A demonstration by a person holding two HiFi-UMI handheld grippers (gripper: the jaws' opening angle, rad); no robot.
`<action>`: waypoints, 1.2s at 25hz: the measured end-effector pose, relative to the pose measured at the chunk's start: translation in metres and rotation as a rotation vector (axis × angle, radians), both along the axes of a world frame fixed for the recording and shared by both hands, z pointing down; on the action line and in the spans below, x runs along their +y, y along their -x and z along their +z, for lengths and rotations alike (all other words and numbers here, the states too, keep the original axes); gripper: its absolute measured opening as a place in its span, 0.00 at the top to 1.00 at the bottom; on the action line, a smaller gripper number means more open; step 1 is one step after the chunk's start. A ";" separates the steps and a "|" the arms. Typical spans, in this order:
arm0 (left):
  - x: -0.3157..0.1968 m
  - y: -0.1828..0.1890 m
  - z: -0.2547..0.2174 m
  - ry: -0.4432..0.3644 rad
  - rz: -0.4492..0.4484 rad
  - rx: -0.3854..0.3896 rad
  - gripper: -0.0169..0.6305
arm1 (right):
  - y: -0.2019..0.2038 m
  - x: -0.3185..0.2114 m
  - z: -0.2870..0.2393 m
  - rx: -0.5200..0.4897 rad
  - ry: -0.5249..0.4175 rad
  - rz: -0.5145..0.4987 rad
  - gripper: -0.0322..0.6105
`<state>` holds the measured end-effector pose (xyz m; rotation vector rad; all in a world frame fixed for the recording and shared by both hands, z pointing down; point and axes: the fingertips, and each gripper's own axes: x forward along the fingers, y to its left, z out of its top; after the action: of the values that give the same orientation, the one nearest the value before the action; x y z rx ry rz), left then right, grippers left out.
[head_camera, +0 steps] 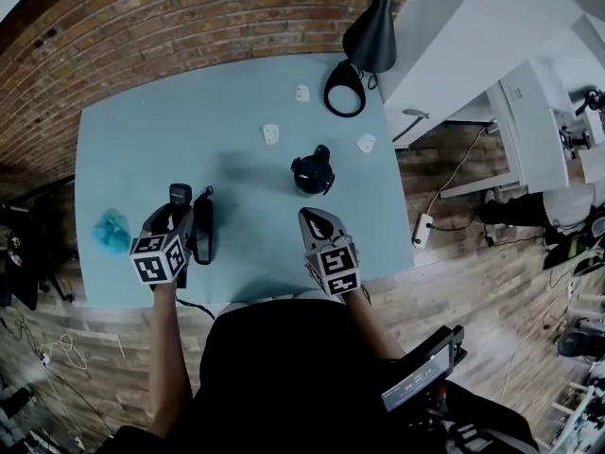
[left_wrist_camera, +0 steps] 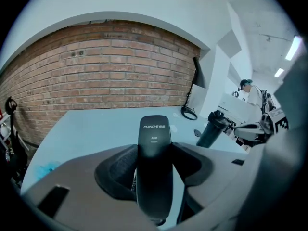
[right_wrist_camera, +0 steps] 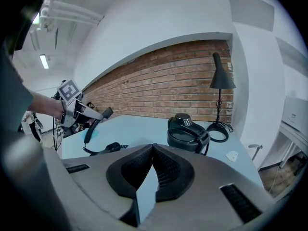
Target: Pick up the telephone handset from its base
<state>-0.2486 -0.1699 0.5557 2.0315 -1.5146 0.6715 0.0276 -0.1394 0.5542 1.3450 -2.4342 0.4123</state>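
My left gripper (head_camera: 178,218) is shut on the black telephone handset (head_camera: 180,195), whose upper end sticks out past the jaws. In the left gripper view the handset (left_wrist_camera: 155,134) stands upright between the two pads. The right gripper view shows the left gripper (right_wrist_camera: 72,107) holding the handset (right_wrist_camera: 94,124) tilted above the table. Its cord hangs down to the black base (right_wrist_camera: 111,147). The base (head_camera: 202,229) lies just right of the left gripper. My right gripper (head_camera: 317,223) hovers near the table's front edge, shut with nothing in it (right_wrist_camera: 153,158).
A black round lidded pot (head_camera: 313,171) stands mid-table, ahead of the right gripper. A black desk lamp (head_camera: 371,34) with a ring base (head_camera: 345,91) is at the far right. Three small white pieces (head_camera: 271,133) lie about. A blue crumpled thing (head_camera: 112,230) sits at the left edge.
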 end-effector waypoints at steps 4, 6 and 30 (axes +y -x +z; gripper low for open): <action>0.000 0.002 -0.021 -0.046 0.013 0.032 0.58 | 0.016 -0.006 -0.009 0.011 -0.021 -0.002 0.94; 0.001 0.005 -0.032 -0.075 0.031 0.013 0.58 | 0.026 -0.008 -0.015 0.009 -0.031 -0.002 0.94; 0.002 0.044 -0.113 -0.363 0.070 -0.002 0.58 | 0.105 -0.024 -0.105 0.058 -0.176 -0.079 0.94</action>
<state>-0.2928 -0.1677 0.4427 2.3584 -1.6707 0.4481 -0.0774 -0.1635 0.4496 1.3039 -2.5138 0.1399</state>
